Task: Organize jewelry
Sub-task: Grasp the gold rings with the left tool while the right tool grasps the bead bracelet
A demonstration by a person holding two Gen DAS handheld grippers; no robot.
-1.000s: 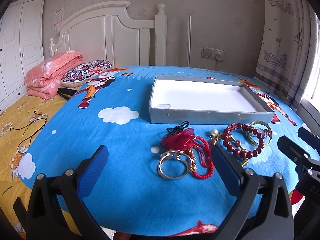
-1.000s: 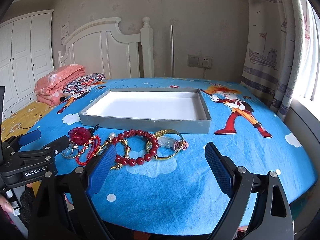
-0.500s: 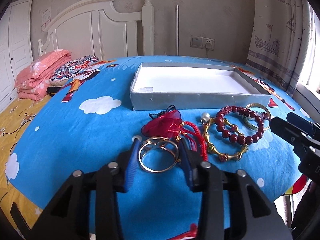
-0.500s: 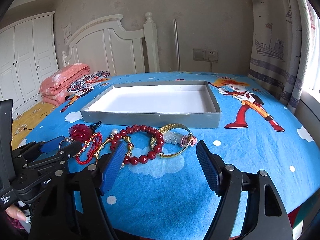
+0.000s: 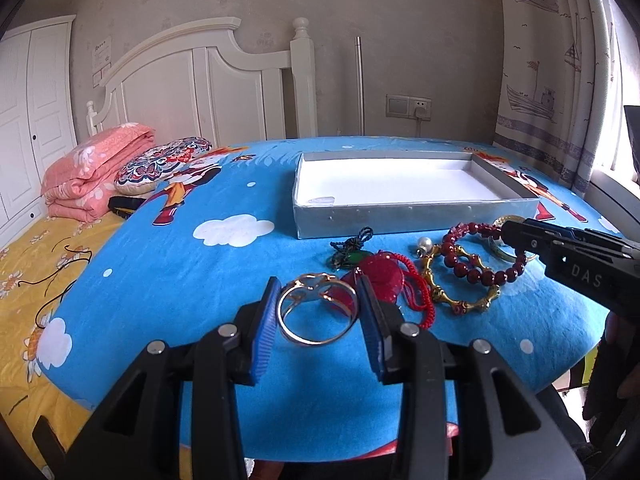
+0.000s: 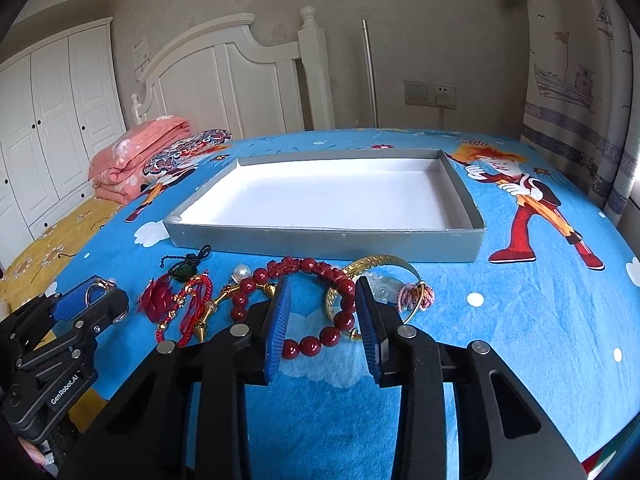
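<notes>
Left tongs (image 5: pixel 316 312): the blue pads have narrowed from wide apart a second ago and now bracket the gold bangle (image 5: pixel 316 312) closely; actual contact cannot be told.
Right tongs (image 6: pixel 322 320): also narrowed, its pads flanking the near arc of the red bead bracelet (image 6: pixel 320 300); grip not confirmed.
Change: both tools have moved down and in toward the pile, so I judge two pickups are beginning.
Nearby jewelry: a red cord charm (image 5: pixel 384 276) touches the bangle's right; a gold cuff (image 6: pixel 376 280) lies under the beads.
Tray (image 6: pixel 320 238): grey, white-lined, just beyond the jewelry, holding nothing.
Surface: blue cartoon bedsheet (image 5: pixel 180 264).
</notes>
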